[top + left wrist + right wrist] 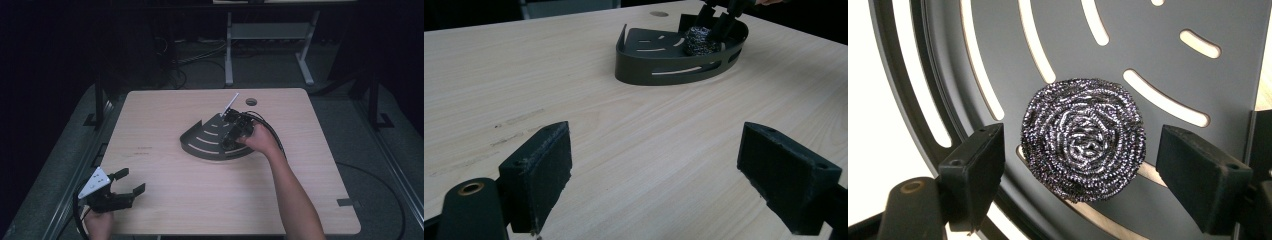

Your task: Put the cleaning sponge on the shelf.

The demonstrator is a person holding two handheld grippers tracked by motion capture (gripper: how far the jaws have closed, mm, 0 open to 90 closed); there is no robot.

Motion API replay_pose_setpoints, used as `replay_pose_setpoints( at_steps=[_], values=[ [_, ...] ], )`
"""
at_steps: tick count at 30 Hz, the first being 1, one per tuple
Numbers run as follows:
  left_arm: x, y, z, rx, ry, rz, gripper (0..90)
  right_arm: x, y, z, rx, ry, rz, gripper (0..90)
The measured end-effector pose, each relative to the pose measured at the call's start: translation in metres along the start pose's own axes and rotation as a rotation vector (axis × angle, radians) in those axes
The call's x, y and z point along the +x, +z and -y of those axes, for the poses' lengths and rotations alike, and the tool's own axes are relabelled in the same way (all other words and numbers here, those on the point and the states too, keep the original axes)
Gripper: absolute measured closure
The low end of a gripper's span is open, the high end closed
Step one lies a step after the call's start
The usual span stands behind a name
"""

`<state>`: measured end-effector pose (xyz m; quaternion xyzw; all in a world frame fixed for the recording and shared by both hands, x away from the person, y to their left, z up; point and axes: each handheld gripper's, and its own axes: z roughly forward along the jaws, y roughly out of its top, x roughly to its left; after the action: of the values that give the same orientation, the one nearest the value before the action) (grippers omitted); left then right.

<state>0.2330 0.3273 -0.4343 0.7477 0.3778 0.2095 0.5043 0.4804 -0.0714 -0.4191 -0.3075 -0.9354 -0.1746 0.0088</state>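
A steel wool scouring pad (1083, 140) is seen lying on the slotted floor of a dark quarter-round corner shelf (200, 140), between the jaws of the right gripper (1078, 170). A gap is visible on each side between pad and jaw, so the scourer is released rather than grasped. The right gripper (235, 131) is pointed down into the shelf, which rests on the wooden table (165, 195). The left gripper (654, 175) is held low at the table's near left corner with its jaws spread wide and nothing between them; the shelf (659, 70) and scourer (699, 40) lie well ahead of it.
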Motion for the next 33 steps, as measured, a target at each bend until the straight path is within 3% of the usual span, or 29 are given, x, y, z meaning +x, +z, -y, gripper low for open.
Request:
replay_pose_setpoints(
  at_steps=[21,33],
  values=[
    [0.000,0.001,0.001,0.010,-0.002,0.000,13.7,0.007,-0.021,0.007,-0.023,-0.030,0.009,17.3],
    [-0.001,0.001,0.000,0.009,0.006,0.003,13.7,0.009,-0.027,0.016,-0.034,-0.024,0.007,17.3]
  ],
)
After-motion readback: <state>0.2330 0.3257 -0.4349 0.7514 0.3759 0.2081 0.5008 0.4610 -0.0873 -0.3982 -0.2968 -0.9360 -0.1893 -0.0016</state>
